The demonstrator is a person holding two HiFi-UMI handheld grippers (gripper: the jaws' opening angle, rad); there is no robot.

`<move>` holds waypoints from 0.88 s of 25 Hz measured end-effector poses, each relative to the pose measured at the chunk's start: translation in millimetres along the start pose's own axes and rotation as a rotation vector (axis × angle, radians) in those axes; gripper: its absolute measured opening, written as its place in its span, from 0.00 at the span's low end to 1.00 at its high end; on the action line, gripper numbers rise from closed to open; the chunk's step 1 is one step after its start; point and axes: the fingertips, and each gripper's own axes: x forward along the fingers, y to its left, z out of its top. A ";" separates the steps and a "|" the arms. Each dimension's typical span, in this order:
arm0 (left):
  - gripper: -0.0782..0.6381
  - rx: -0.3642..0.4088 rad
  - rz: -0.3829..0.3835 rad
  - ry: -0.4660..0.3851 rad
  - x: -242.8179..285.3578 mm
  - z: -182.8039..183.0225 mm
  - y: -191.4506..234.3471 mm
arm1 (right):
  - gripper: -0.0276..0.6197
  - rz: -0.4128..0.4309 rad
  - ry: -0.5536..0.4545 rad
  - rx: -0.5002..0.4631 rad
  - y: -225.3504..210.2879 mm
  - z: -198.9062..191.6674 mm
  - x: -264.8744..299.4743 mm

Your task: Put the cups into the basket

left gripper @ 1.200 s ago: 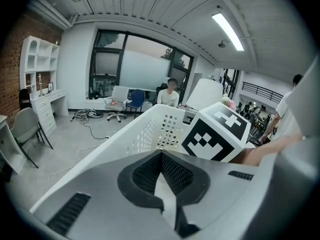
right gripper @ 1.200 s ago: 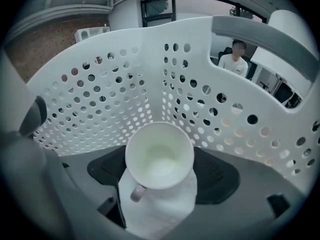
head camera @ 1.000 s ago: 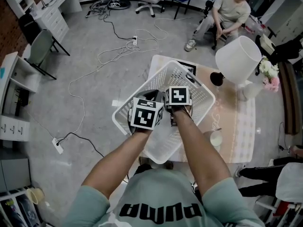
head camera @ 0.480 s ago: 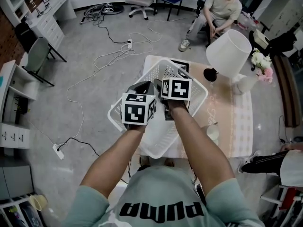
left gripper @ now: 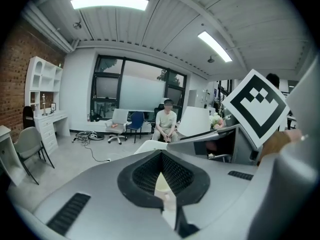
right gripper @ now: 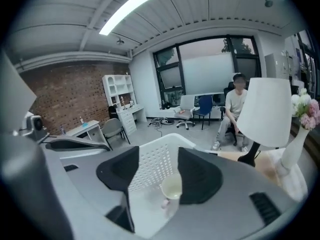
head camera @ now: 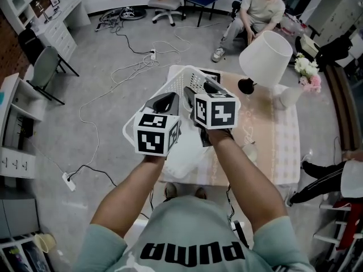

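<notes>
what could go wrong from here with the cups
The basket seems to overhang the table edge, so more cups at that end may tip it.
The lamp stands close beside the basket; a sideways swing of the right arm could knock it over.
A cup on the table lies near the right forearm and might get bumped.

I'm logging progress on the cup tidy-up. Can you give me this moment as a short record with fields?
basket: white, on the table, below both grippers
cup in basket: one, on the basket floor
cup on table: one, right of the basket, not yet put in
left gripper: above the basket, jaws together, nothing held
right gripper: above the basket, jaws apart, have just been closing, nothing gripped between them
also on table: lamp, vase of flowers
</notes>
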 end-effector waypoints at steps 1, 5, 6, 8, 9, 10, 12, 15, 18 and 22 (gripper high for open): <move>0.11 0.004 -0.005 -0.007 -3.4 2.0 -5.1 | 0.37 0.004 -0.019 -0.017 1.7 4.3 -8.4; 0.11 0.012 -0.030 -0.035 -19.1 7.1 -26.3 | 0.19 0.027 -0.078 -0.072 10.9 13.0 -44.2; 0.11 0.014 -0.037 -0.043 -23.0 8.1 -32.5 | 0.16 0.033 -0.092 -0.090 12.6 13.5 -54.0; 0.11 0.019 -0.051 -0.060 -30.8 10.2 -45.9 | 0.10 0.039 -0.126 -0.138 13.9 12.2 -75.8; 0.11 0.020 -0.060 -0.069 -34.9 10.8 -53.0 | 0.09 0.039 -0.142 -0.164 13.7 10.0 -87.5; 0.11 0.021 -0.070 -0.079 -39.0 11.2 -60.5 | 0.08 0.038 -0.158 -0.187 12.9 6.9 -99.4; 0.11 0.026 -0.093 -0.094 -46.3 11.1 -76.5 | 0.07 0.029 -0.185 -0.218 8.7 -0.6 -122.9; 0.11 0.045 -0.137 -0.112 -54.3 10.2 -103.8 | 0.07 0.004 -0.212 -0.230 -0.3 -12.2 -152.8; 0.11 0.078 -0.175 -0.120 -57.7 4.0 -133.0 | 0.07 -0.026 -0.216 -0.246 -9.7 -27.4 -176.0; 0.11 0.111 -0.236 -0.119 -58.8 -10.5 -174.9 | 0.07 -0.072 -0.208 -0.255 -27.1 -51.2 -201.3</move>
